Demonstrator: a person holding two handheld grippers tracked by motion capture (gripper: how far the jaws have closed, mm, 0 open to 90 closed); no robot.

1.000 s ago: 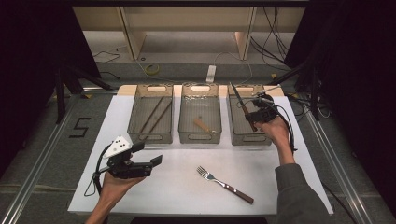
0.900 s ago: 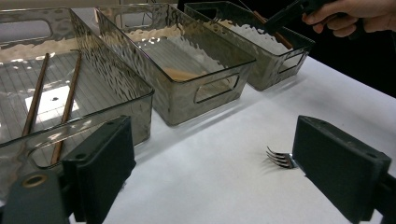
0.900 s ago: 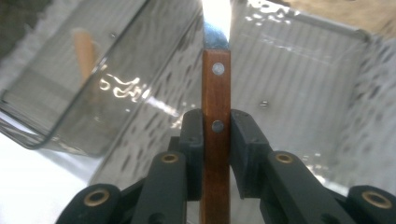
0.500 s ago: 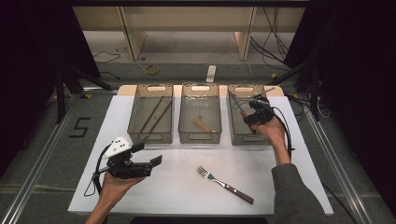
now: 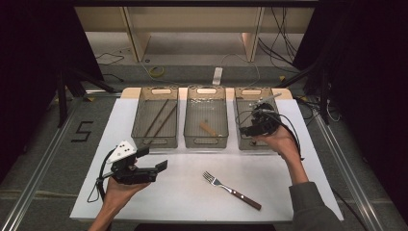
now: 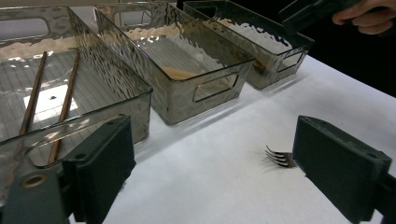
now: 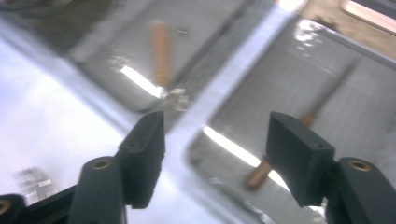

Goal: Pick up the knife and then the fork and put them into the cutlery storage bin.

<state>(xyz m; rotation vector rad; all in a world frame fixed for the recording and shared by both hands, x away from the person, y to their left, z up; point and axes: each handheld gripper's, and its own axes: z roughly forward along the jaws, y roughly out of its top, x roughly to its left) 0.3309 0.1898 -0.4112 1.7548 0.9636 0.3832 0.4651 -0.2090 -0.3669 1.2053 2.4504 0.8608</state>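
Right claw (image 5: 250,129) over the right bin (image 5: 243,140), jaws just opening, empty, left claw (image 5: 161,165) open above the counter (image 5: 192,192), fork (image 5: 231,190) nearby

Clear ribbed bin (image 5: 137,115) at the worktop's (image 5: 183,192) far edge, towards the far left corner; two brown chopsticks (image 5: 161,118) inside, side by side, lying slantwise on its floor. Second clear bin (image 5: 206,143) just beside it at mid far edge, not touching; short pale wooden stick (image 5: 208,128) alone on its floor. Off the worktop's left edge, black "5" (image 5: 82,131) marked on the grey floor. Beyond the far edge, yellow cable coil (image 5: 156,72) and white strip (image 5: 217,75) on the floor.
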